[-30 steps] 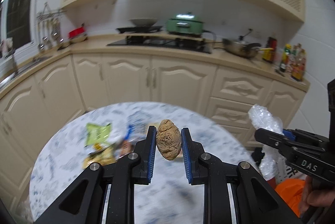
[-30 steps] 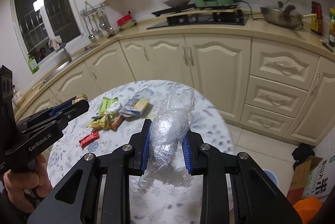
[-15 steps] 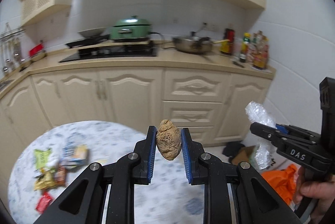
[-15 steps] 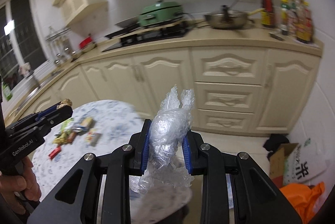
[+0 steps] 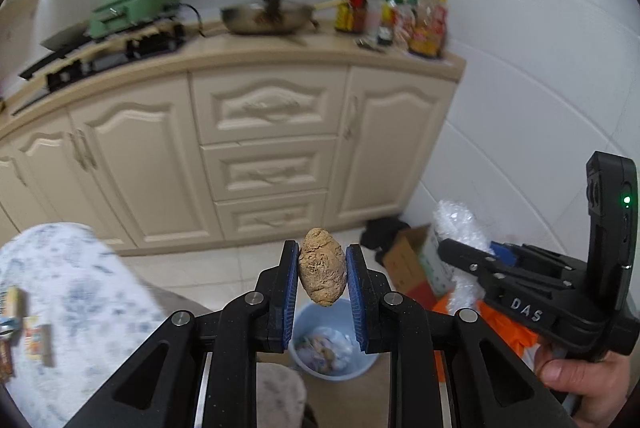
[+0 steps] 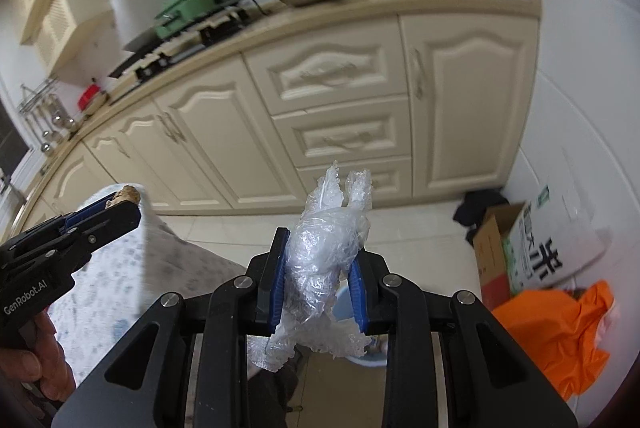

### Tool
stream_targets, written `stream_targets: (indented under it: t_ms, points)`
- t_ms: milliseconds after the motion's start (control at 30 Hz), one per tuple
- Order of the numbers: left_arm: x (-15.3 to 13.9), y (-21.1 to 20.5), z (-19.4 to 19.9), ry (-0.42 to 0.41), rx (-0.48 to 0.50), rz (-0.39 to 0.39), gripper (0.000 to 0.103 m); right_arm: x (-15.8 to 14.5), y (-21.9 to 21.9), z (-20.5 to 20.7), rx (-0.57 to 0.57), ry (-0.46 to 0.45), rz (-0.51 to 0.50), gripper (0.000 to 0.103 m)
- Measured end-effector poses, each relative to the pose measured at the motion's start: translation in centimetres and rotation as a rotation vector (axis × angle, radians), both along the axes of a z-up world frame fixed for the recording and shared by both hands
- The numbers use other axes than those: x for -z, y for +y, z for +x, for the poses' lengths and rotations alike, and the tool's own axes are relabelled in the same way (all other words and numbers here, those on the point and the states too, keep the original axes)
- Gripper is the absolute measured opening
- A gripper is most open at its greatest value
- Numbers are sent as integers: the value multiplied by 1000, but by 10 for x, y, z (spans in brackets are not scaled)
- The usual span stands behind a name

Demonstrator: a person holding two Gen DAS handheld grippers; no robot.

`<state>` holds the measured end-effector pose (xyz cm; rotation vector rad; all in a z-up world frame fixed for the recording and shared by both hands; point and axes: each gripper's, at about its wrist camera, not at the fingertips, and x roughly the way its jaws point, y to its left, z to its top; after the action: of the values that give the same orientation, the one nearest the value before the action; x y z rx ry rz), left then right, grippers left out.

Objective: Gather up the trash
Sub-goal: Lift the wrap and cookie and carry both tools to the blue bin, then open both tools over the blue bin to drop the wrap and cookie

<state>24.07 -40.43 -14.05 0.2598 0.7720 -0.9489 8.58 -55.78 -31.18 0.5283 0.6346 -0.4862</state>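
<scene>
- Trash, a lumpy tan oval scrap point(image 5: 322, 277): pinched in left gripper point(image 5: 322, 278), directly above round pale-blue plastic bin point(image 5: 334, 348), ready for dropping.
- Crumpled clear plastic wrap point(image 6: 324, 260): clamped in right gripper point(image 6: 320, 282), beside bin, likely next.

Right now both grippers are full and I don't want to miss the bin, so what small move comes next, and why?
Probably lower the left gripper a little and open it. It is shut on the brown lump, and the blue bin shows on the floor just beneath its fingers. The right gripper, shut on the crumpled plastic wrap, can follow.
</scene>
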Motion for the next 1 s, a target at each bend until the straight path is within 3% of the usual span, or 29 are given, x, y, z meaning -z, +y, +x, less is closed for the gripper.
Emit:
stream_targets:
  t_ms: [333,733,833,867,900,1000]
  points:
    - [53,-106,48,105,49,120,20,56,-39,7,29,48,107,27]
    - [120,-189,99,246,74,237,22,124,-79,21,53,126,225,30]
    - [128,-204,106,233,82,263,44,140,-87,20,61,136,259,42]
    - [129,-207,107,227,76,274,64,143,-88,19,66,139,265,58]
    - [129,-212,110,212,60,277,77,145,-90,19,71,143,271,73]
    - [127,-211,110,173,30,274,88,147,-91,14,85,132,278,86]
